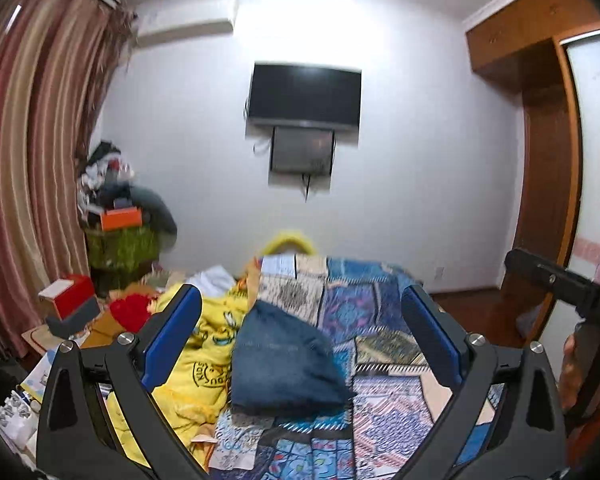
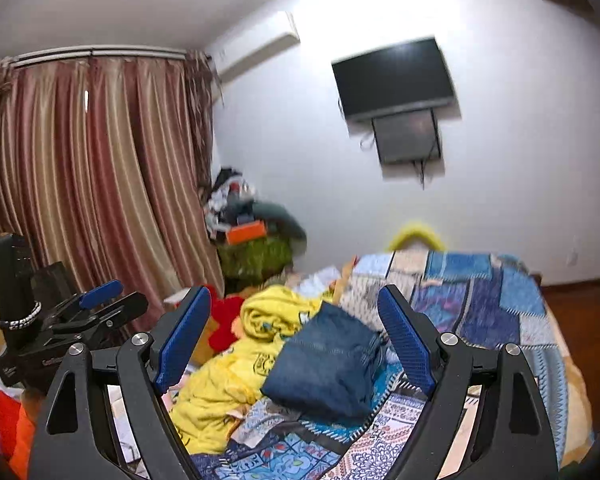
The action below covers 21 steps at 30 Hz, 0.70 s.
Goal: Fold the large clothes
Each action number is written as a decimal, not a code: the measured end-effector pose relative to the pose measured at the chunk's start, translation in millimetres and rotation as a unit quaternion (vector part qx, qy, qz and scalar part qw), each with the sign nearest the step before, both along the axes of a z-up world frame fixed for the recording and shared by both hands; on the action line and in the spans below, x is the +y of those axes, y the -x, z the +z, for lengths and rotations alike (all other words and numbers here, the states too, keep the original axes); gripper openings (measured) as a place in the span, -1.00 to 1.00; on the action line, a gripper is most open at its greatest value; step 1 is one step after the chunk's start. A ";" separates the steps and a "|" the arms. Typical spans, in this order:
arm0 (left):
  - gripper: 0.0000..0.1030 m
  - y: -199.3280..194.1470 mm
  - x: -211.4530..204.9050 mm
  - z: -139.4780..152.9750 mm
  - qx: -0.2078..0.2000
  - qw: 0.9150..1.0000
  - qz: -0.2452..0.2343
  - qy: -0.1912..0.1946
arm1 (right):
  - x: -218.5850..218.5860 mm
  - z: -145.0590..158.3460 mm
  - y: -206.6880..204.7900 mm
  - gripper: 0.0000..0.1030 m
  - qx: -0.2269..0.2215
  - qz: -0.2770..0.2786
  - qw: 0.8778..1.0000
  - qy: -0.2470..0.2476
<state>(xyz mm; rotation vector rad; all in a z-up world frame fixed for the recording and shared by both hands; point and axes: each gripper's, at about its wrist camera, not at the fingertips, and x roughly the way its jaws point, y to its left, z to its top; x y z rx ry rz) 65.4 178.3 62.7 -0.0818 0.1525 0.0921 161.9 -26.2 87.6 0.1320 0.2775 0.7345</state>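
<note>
Folded jeans (image 2: 328, 364) are seen between the spread fingers (image 2: 184, 336) of the right gripper (image 2: 296, 336). A yellow garment (image 2: 236, 364) is heaped beside the left finger.

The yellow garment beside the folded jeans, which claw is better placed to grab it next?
Probably the left claw: open, and the yellow garment lies at its left finger. The right claw, also open, centres on the folded jeans.

Ceiling light glares off the white wall (image 1: 400, 160); motion blur, curved fisheye edges, dark corners.
</note>
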 end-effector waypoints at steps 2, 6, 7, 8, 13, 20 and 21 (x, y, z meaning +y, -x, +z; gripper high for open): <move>0.97 15.7 -7.2 -0.9 -0.017 1.000 0.008 -0.004 | -0.9 -0.9 19.4 0.62 -0.017 -0.009 1.000 -0.002; 0.96 35.5 -16.7 -7.3 -0.035 0.999 0.026 -0.011 | 2.8 -7.8 35.7 0.62 -0.032 -0.030 0.999 0.005; 0.97 37.9 -17.6 -9.8 -0.036 0.999 0.029 -0.012 | 3.9 -9.8 36.4 0.62 -0.031 -0.035 0.999 0.009; 0.97 40.0 -18.2 -11.6 -0.035 0.999 0.031 -0.010 | 4.9 -12.0 35.3 0.62 -0.030 -0.043 0.999 0.013; 0.99 45.6 -20.9 -18.5 -0.025 0.999 0.033 -0.004 | 1.1 -16.0 37.4 0.92 -0.027 -0.062 0.997 0.024; 0.99 47.6 -25.6 -26.8 -0.017 0.999 0.038 -0.004 | -4.4 -16.0 31.7 1.00 -0.023 -0.075 0.997 0.025; 0.99 47.3 -27.1 -27.7 -0.017 0.999 0.039 -0.006 | -5.6 -20.0 36.2 1.00 -0.024 -0.076 0.997 0.026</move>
